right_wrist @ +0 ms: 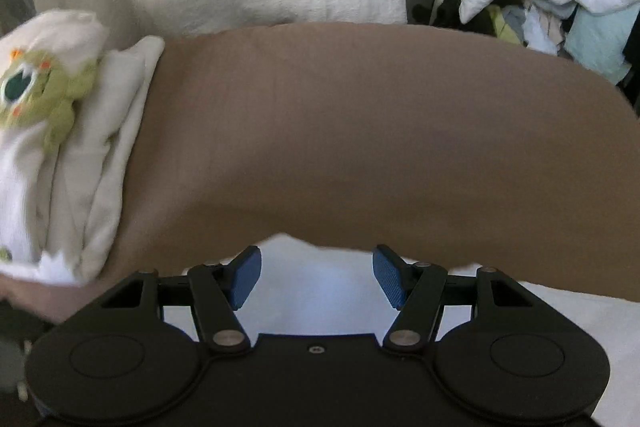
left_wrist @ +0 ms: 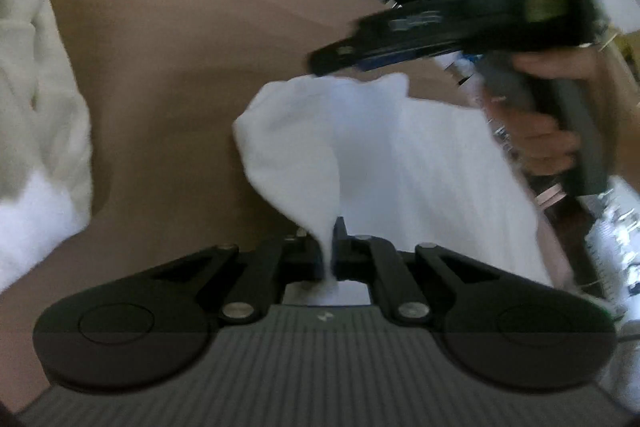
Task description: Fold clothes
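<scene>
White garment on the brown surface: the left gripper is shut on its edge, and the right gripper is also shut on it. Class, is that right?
Not quite. The left gripper is shut on the white garment, but the right gripper is open, its blue pads apart above the cloth, as the right wrist view shows.

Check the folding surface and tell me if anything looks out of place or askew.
Nothing is damaged or spilled. The white garment lies bunched, one corner pinched in the left hand-held gripper. Unsorted clothes are heaped behind the brown surface.
</scene>
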